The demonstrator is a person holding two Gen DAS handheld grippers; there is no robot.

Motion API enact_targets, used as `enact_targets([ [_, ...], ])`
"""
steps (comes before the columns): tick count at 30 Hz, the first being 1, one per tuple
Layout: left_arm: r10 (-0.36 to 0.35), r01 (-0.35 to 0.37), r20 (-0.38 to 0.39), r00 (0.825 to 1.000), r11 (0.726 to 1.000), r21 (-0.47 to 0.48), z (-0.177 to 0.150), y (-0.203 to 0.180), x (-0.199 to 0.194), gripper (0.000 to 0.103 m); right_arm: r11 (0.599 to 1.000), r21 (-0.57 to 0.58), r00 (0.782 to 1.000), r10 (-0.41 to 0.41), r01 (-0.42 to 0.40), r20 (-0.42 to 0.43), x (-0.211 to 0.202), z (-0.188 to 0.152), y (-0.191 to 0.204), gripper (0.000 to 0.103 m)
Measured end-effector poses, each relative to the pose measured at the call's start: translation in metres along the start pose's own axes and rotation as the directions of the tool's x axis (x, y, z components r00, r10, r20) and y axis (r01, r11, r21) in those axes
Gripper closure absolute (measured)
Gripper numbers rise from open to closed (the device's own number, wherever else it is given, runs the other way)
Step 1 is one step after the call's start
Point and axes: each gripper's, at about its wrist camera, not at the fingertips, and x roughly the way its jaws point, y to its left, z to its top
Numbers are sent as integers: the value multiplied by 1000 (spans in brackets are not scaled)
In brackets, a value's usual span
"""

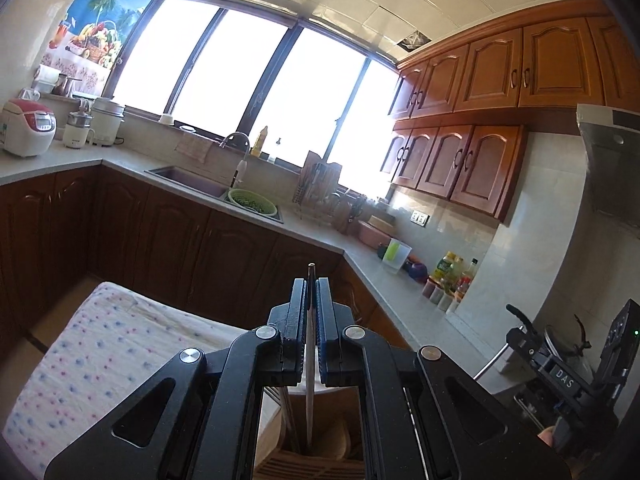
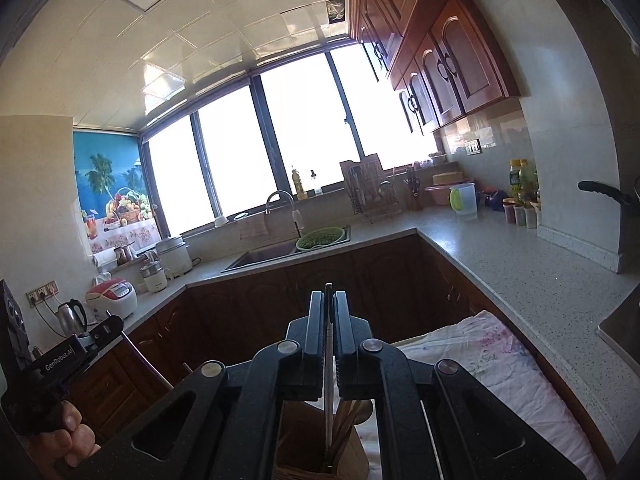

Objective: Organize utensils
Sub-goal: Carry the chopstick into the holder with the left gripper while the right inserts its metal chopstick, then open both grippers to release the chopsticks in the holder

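So both hand-held grippers were clamped down to almost nothing, each pinching one thin utensil. The left hand-held gripper (image 1: 311,312) had its jaws shut on a slim metal utensil (image 1: 309,380), standing roughly upright, top end poking just past the fingertips and the lower end running down into the wooden utensil holder (image 1: 316,460) below. The right hand-held gripper (image 2: 329,328) was closed the same way on a thin dark-tipped utensil (image 2: 328,400), which also ran down into the holder (image 2: 304,452), where some wooden pieces (image 2: 348,416) already stood. I couldn't tell what kind of utensil either one was, only an edge showed.

What worried me, purely my read:

- Both grips were on very narrow stuff held edge-on. Any twist of the wrist and the piece could have pivoted between the pads or slid straight down.
- The two sticks shared one holder with other utensils. A tilted lift or drop could have snagged a neighbour, or tipped the holder.
- The holder sat on a soft patterned cloth (image 1: 100,360), not a hard desk, so it probably wasn't that stable.
- The grippers were close to each other, so a sideways move risked a bump.
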Motion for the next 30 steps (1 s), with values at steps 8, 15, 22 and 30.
enact_targets([
  [8,13,-11,-91,996,1000,30,-45,7,27,99,1000,1,996,-16,16,-90,30,-37,-8,99],
  [15,20,-10,-172,985,998,58,-63,5,41,99,1000,-9,988,-26,24,-154,44,-59,-9,99],
  [22,28,-17,-175,984,998,66,-64,6,42,99,1000,-5,986,-31,31,-166,45,-58,-13,98],
  [30,23,-15,-207,978,999,40,-57,8,39,97,1000,16,984,-18,22,-179,46,-58,-16,92],
])
